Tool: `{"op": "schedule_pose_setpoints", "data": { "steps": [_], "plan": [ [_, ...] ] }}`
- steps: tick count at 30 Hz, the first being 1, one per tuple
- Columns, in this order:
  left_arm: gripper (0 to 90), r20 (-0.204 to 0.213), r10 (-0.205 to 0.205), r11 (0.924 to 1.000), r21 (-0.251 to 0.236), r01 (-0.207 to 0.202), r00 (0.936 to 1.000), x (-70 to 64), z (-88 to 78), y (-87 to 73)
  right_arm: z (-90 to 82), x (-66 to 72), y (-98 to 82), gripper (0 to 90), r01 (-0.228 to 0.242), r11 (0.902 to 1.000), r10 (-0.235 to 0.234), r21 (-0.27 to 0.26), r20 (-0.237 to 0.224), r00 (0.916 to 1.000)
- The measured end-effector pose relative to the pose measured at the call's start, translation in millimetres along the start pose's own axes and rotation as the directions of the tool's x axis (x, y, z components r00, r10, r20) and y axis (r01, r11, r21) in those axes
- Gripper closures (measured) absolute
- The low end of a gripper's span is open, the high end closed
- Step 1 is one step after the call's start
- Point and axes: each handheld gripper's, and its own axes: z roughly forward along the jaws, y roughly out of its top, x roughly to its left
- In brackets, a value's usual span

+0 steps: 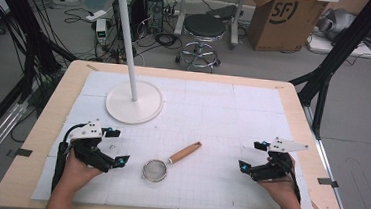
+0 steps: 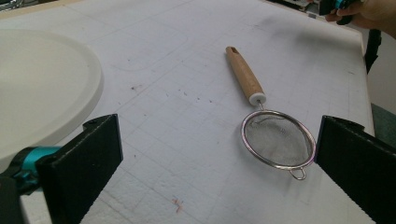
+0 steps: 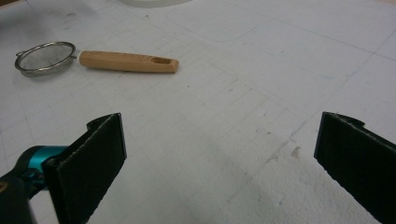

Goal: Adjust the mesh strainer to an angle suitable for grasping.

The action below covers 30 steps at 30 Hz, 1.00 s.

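Nothing's really getting started yet: the little strainer (image 1: 157,170) is just lying flat on the surface between both sets of fingers, nearer the left gripper (image 1: 114,147), whose fingers are spread wide apart, same as the right gripper (image 1: 251,156), neither touching it.

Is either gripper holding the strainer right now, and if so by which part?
Nothing is held. Left gripper and right gripper are open; the strainer lies free between them.

White hook stand (image 1: 134,80) on the gridded mat (image 1: 223,112); stool (image 1: 204,33), cardboard box (image 1: 283,17) beyond.
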Motion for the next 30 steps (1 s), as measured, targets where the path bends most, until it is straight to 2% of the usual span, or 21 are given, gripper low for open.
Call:
{"op": "schedule_pose_setpoints", "data": {
  "steps": [6,16,19,24,30],
  "plan": [
    [1.7,0.005,0.001,1.0,-0.008,0.0,1.0,-2.3,0.2,0.5,0.8,-0.1,-0.4,1.0,-0.003,0.9999,0.003,0.013,0.003,1.0],
    [1.7,0.005,-0.006,0.9999,0.014,0.006,1.0,-7.7,6.5,7.9,0.3,1.6,-0.1,1.0,-0.005,0.9999,0.005,0.012,0.014,0.9999],
    [1.7,-0.009,-0.006,0.9997,0.023,0.006,0.9999,-9.7,14.2,14.6,-0.6,1.0,-0.5,1.0,-0.013,0.9999,0.013,0.011,0.014,0.9998],
    [1.7,-0.008,0.011,0.9987,0.05,-0.01,0.9999,-14.1,27.4,23.0,-2.0,0.0,-1.6,1.0,-0.014,0.9999,0.014,0.008,0.011,0.9998],
    [1.7,0.016,0.045,0.9935,0.104,-0.046,0.9989,-23.4,47.8,35.8,-1.4,0.4,-1.3,1.0,-0.016,0.9998,0.016,0.01,0.009,0.9998]
  ]
}}
